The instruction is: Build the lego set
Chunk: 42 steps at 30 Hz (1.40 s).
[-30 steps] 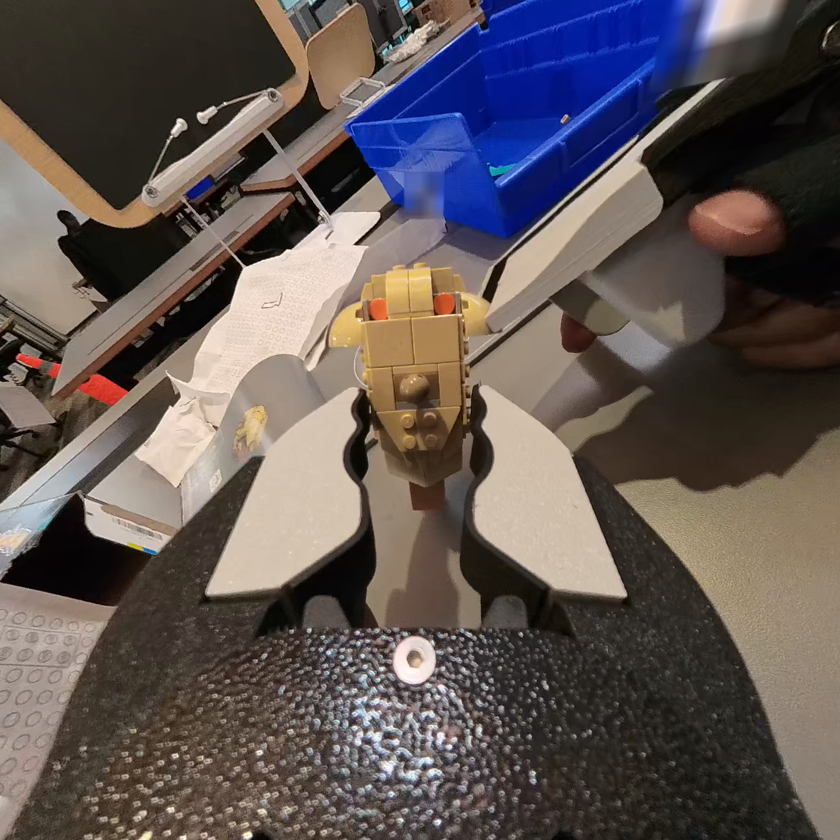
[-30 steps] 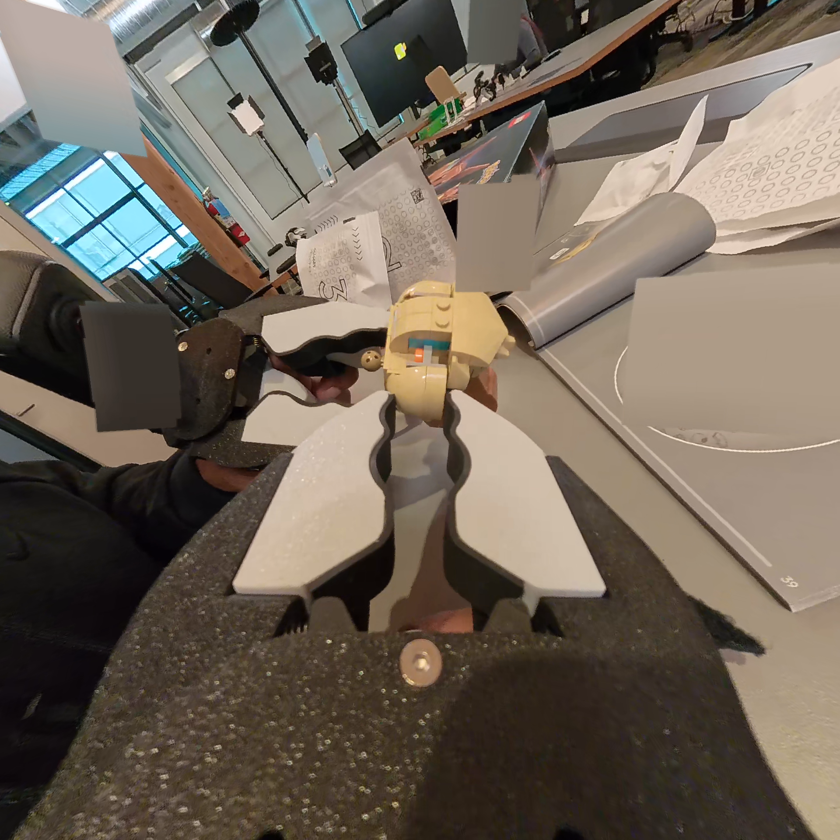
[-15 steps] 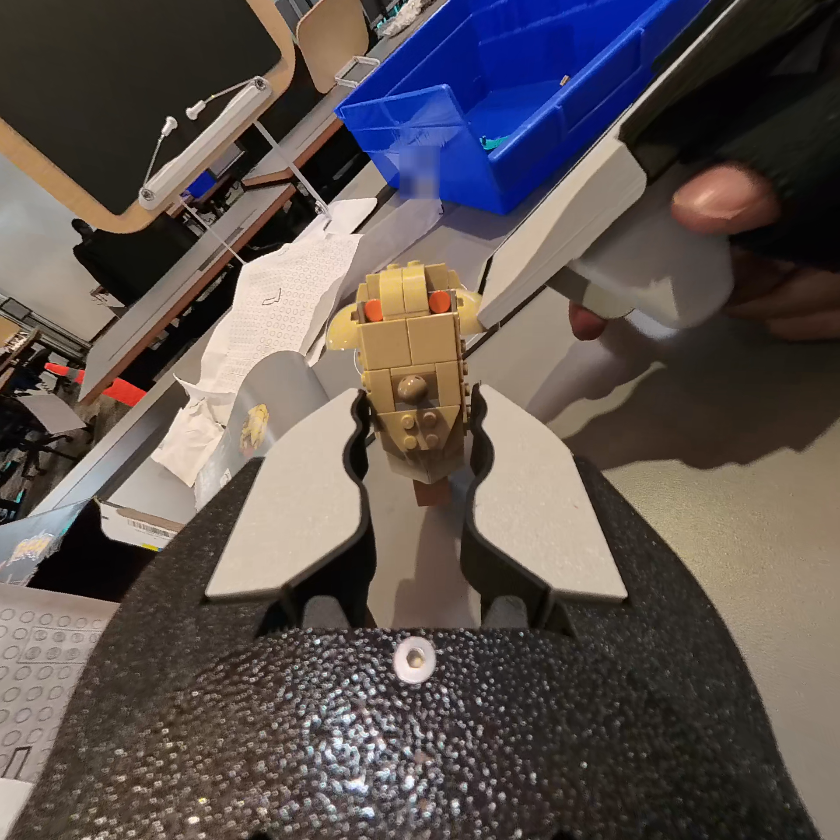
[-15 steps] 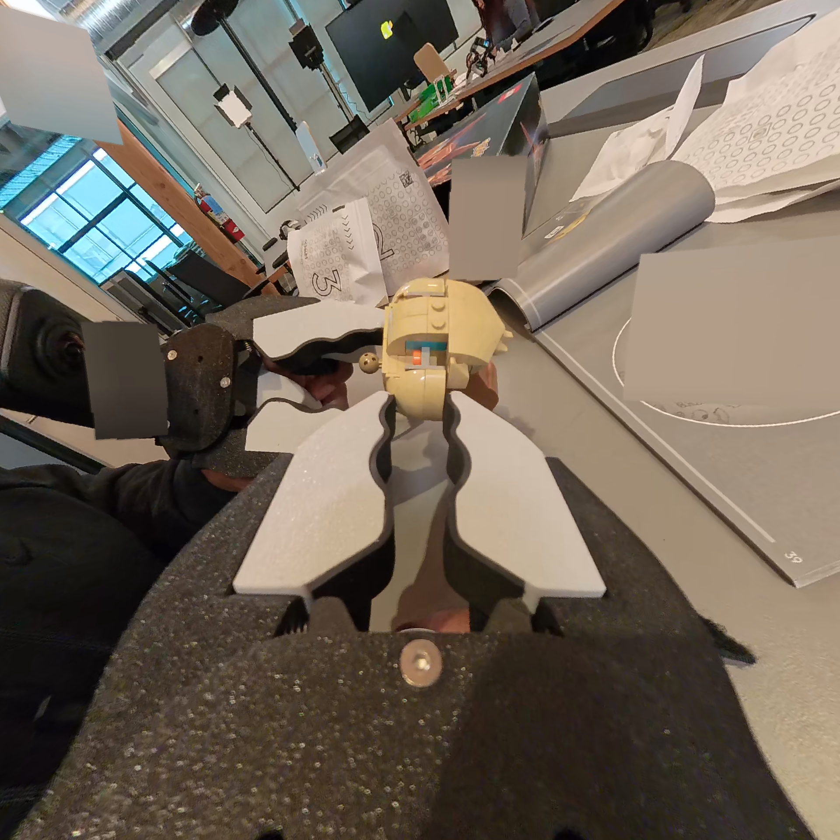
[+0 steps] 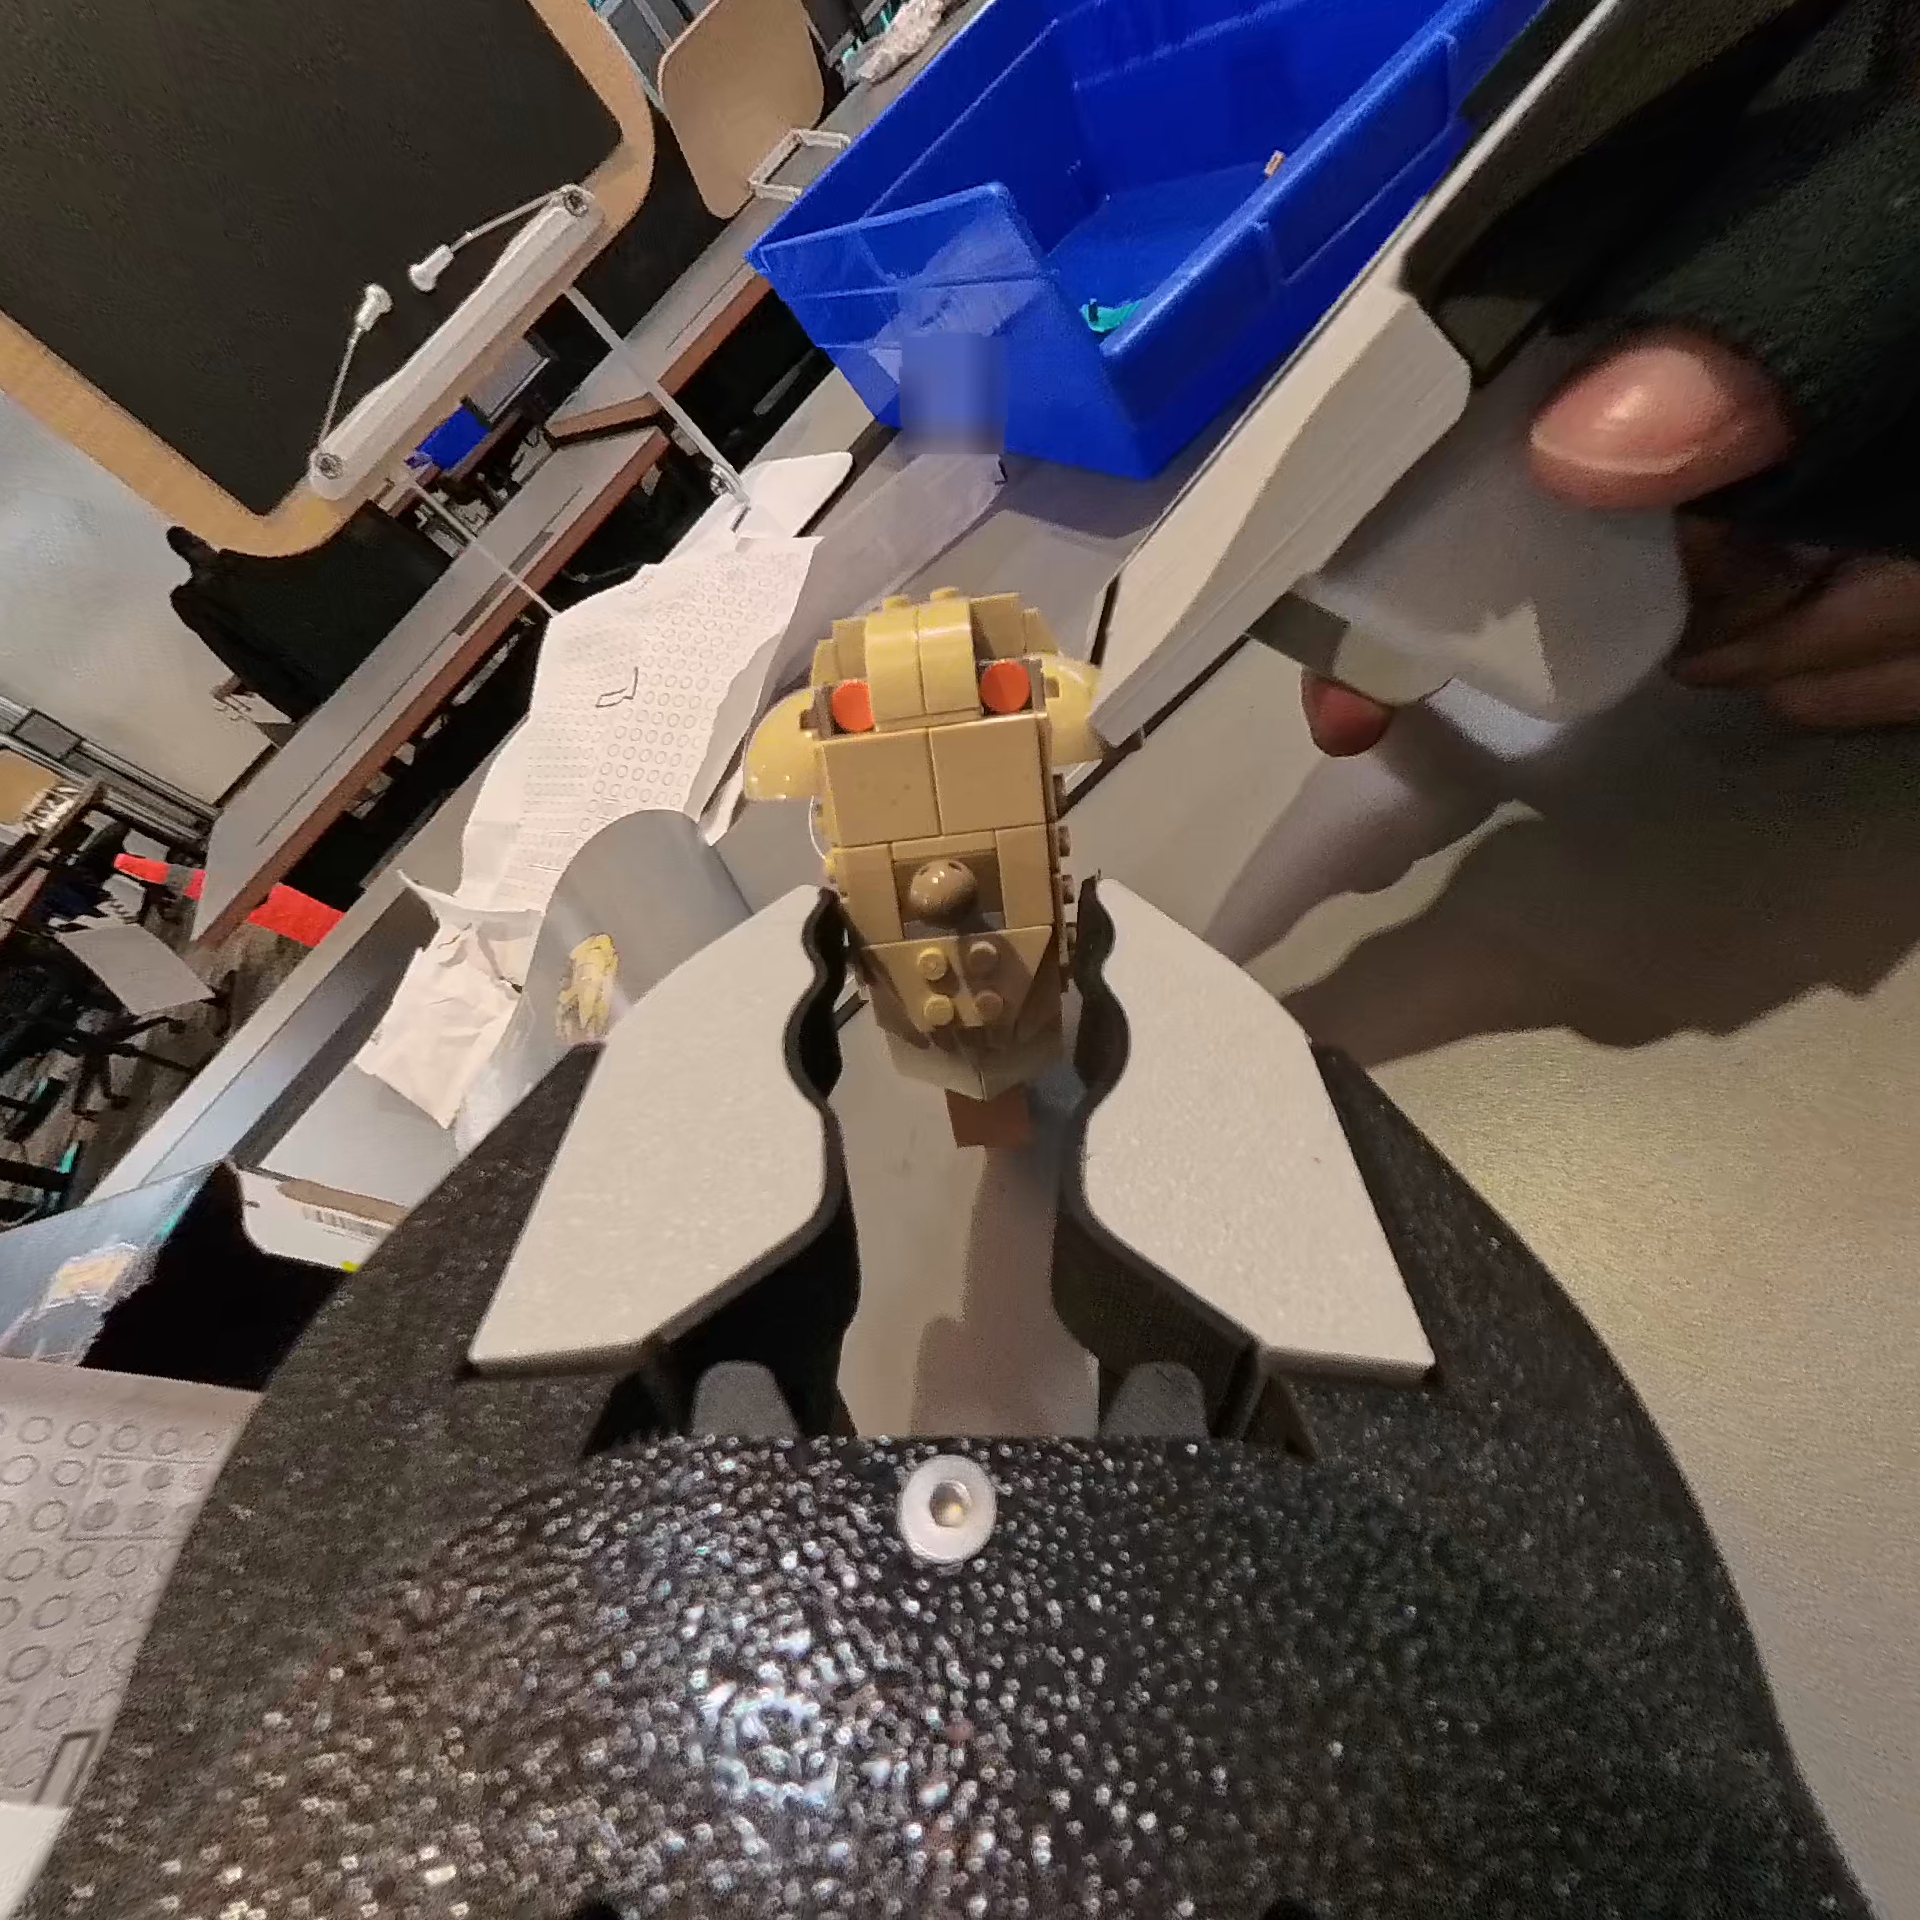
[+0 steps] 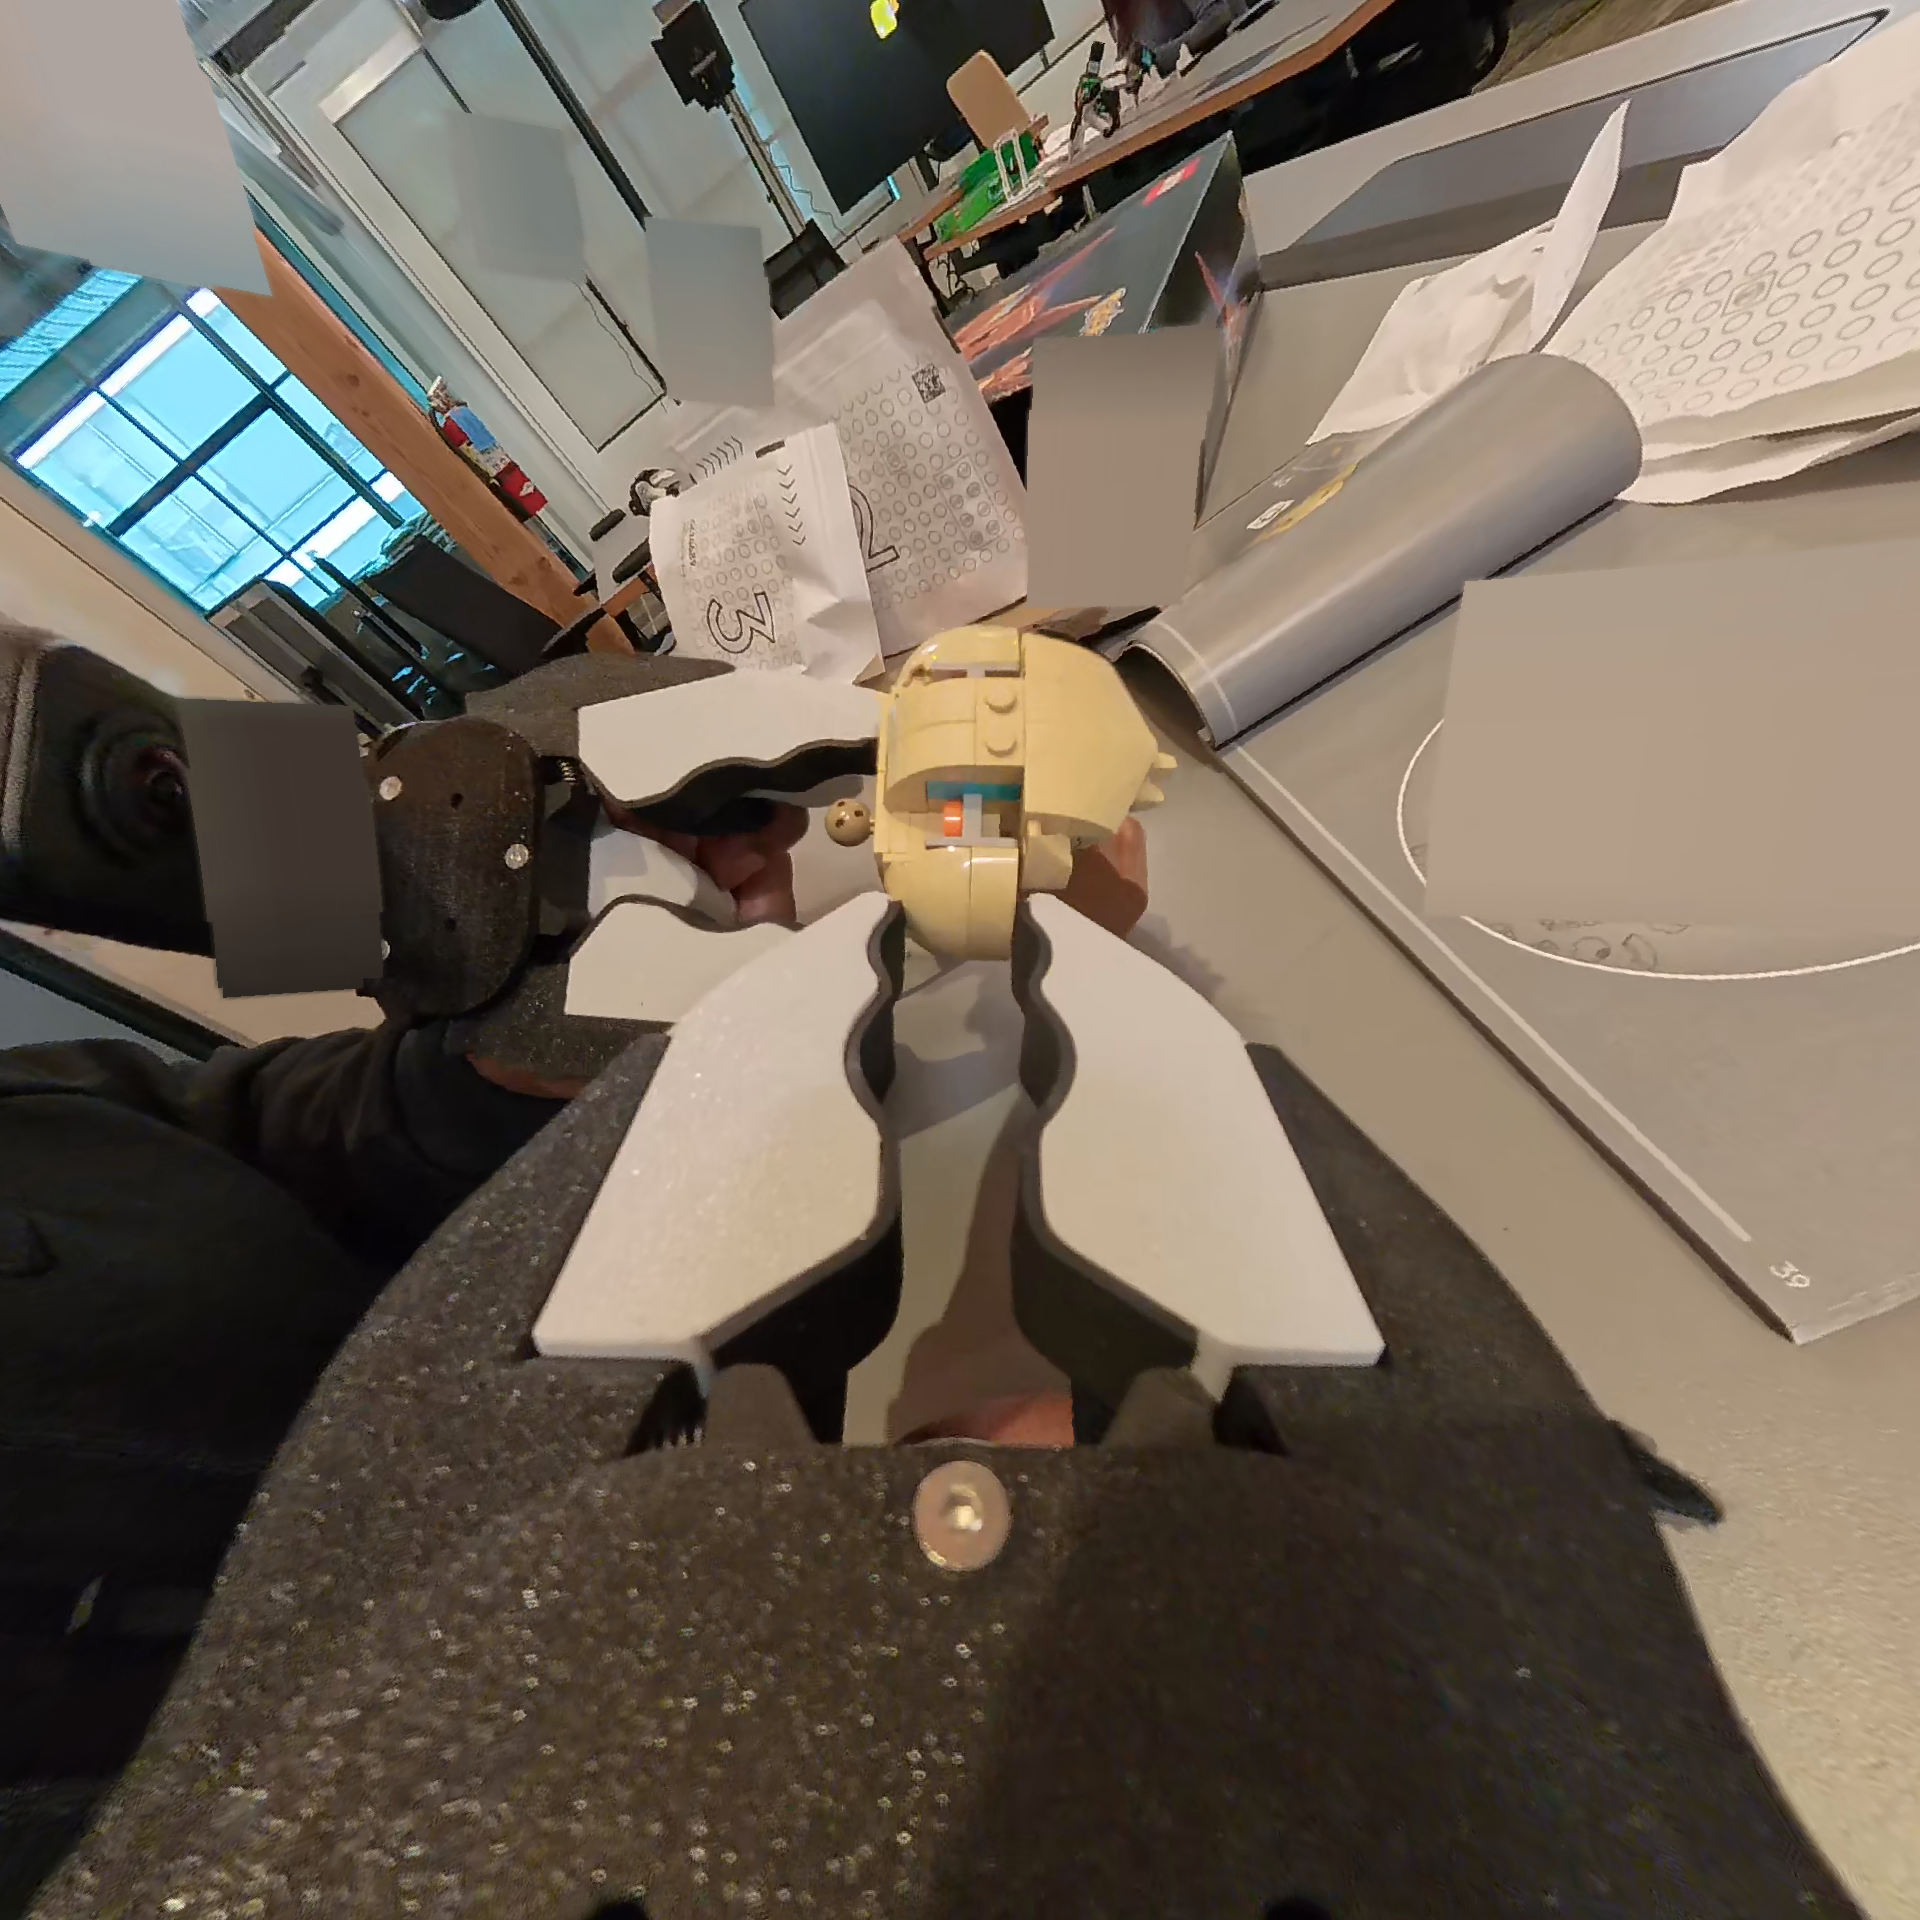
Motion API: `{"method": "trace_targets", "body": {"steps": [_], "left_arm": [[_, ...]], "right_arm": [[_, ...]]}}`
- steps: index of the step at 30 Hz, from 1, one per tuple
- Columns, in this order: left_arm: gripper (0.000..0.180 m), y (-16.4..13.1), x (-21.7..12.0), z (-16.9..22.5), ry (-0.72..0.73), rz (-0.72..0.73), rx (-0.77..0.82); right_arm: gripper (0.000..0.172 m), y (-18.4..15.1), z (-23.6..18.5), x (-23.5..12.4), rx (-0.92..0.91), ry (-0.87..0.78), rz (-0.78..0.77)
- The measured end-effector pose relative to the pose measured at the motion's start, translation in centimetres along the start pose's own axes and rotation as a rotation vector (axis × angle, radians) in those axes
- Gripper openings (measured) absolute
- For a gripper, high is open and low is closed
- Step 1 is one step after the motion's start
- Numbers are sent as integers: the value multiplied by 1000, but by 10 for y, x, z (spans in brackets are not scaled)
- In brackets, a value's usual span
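Left wrist view: left tool (image 5: 951,920) part open, tan brick model (image 5: 935,790) set between the pads, pads (image 5: 821,997) close against both flanks of the narrow studded lower section, so counted as gripped. Model raised off the grey bench (image 5: 1662,1299), straight ahead of the tool, two orange round pieces up top, small brown block at the tool-side end. Right tool (image 5: 1117,717) coming in from ahead-right, fingertip against the rounded dome on the model's side, a person's hand (image 5: 1662,436) behind it. Blue bin (image 5: 1143,208) far ahead, crumpled white paper bags (image 5: 644,707) ahead-left. Right wrist view: right tool narrowly open, pads pinching the model's rounded lower lobe from both sides; left tool seen to the left, upper finger (image 6: 727,727) touching the model's top edge, lower finger tip hidden behind the near finger. Open grey booklet (image 6: 1351,935) on the bench to the right, more paper bags ahead. Handling, judged: light, rigid plastic, but press-fit, so prone to popping apart under twist or hard squeeze; smooth curved domes slippery, small ball stud and side domes likely to snap off. Best hold on flat opposing faces of the blocky core, moderate squeeze, never on protruding bits.
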<state>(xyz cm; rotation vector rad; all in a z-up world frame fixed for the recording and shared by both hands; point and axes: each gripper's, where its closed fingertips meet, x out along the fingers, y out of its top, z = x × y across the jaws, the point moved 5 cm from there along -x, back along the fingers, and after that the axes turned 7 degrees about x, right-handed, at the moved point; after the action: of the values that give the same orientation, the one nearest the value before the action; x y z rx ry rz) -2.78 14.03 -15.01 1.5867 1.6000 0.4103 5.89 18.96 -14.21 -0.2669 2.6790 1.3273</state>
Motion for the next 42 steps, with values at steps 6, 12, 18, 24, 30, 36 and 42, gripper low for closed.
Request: {"method": "trace_targets", "body": {"steps": [6,12,18,24,30,36,42], "left_arm": [[42,-3,4,-7,-16,23,-151],[42,-8,2,-13,-49,64,-277],[42,-5,-2,-18,-57,125,-342],[42,-1,-5,-20,-83,188,-387],[42,2,-9,-24,-116,261,-465],[42,3,-11,-25,-138,295,-497],[42,4,-10,-23,-148,290,-476]], "right_arm": [[23,6,-2,0,15,17,49],[25,9,-5,1,-13,6,69],[24,11,-8,2,-47,-27,94],[23,14,-10,1,-42,-15,116],[21,16,-13,1,-51,-9,129],[19,18,-16,2,-39,7,141],[17,17,-14,1,19,35,138]]}}
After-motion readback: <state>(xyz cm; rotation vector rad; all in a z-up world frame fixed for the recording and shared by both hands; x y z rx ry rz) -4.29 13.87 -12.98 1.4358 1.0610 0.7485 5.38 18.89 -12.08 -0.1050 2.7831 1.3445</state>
